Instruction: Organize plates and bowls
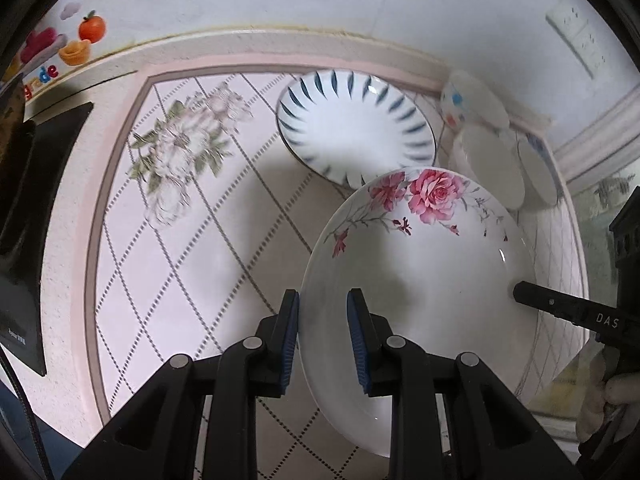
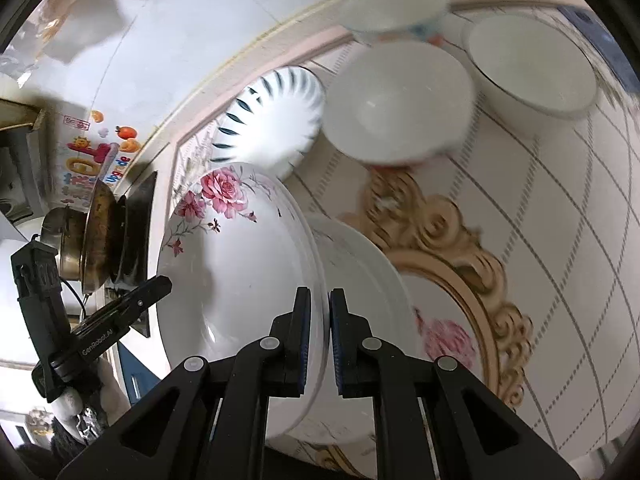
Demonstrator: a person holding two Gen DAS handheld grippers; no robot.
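Note:
A white deep plate with pink roses hangs tilted above the table, held by both grippers. My left gripper is shut on its left rim, one pad inside and one outside. My right gripper is shut on the opposite rim of the rose plate, and its black finger shows at the plate's right edge. A blue-striped plate lies on the table behind. Behind it at the right stand a white bowl, a second bowl and a cartoon-printed bowl.
The patterned tabletop meets the wall along its far edge. A black cooktop sits at the left, and a metal pot stands on it. A wall socket is at the upper right.

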